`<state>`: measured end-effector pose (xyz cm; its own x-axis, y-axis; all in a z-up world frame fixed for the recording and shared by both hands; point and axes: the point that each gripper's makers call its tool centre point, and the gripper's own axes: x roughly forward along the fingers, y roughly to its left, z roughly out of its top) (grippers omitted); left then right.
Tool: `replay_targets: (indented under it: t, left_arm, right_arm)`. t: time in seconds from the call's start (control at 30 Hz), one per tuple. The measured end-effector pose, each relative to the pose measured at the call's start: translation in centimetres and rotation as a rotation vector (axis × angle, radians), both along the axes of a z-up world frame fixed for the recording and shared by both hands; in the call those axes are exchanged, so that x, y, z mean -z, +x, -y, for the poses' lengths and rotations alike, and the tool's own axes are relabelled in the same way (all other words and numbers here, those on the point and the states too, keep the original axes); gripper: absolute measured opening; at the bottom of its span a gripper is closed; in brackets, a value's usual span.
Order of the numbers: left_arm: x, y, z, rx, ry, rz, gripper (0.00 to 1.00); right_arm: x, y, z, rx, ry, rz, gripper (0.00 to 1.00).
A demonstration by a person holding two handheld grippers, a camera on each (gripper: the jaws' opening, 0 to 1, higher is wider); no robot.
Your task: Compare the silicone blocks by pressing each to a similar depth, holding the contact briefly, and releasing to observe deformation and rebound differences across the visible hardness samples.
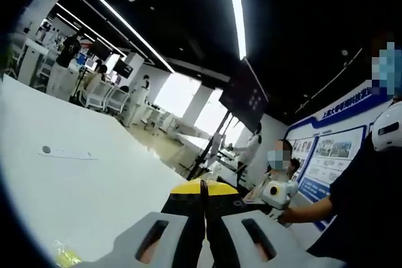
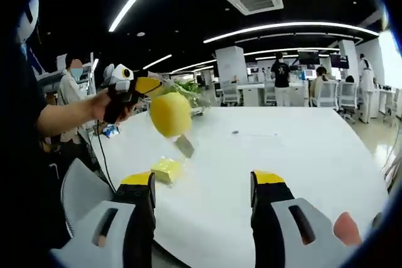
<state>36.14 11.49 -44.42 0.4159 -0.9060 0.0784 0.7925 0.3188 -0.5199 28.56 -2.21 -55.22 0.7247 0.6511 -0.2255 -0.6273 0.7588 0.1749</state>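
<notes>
**Left jaws closed in the air, right jaws wide over the table**

In the left gripper view my left gripper rises from six o'clock with its two yellow-tipped jaws pressed together, no gap showing between them and nothing visible in the pinch from here. Beyond it the white table spreads toward nine o'clock, with a flat white strip lying on it near nine o'clock. A scrap of yellow wrapping sits at the table edge near seven o'clock. A black screen on a stand stands around one o'clock.

In the right gripper view my right gripper comes up from six o'clock with its jaws spread wide apart and nothing between them, only bare table behind the gap. At about ten o'clock my left hand grips the handle of the left gripper, raised above the table. A round yellow block hangs just below its front end; I cannot tell whether the jaws actually clamp it or it is merely in front of them. A small grey tab sticks out under the block. On the table, near seven o'clock from the middle and close to my right gripper's left jaw, a flat yellow block lies in clear wrapping. People stand among desks at the far side around one o'clock.
</notes>
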Motion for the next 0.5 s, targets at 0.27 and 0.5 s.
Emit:
replay_targets:
  t: [0.27,0.5]
  left_arm:
    - [0.3,0.3,0.1,-0.008,-0.008,-0.018,0.0]
    - [0.9,0.3,0.2,-0.009,-0.01,-0.038,0.0]
  right_arm:
    - [0.3,-1.0,1.3,0.05,0.024,-0.01,0.54]
    - [0.6,-1.7,1.7,0.052,0.008,-0.022,0.54]
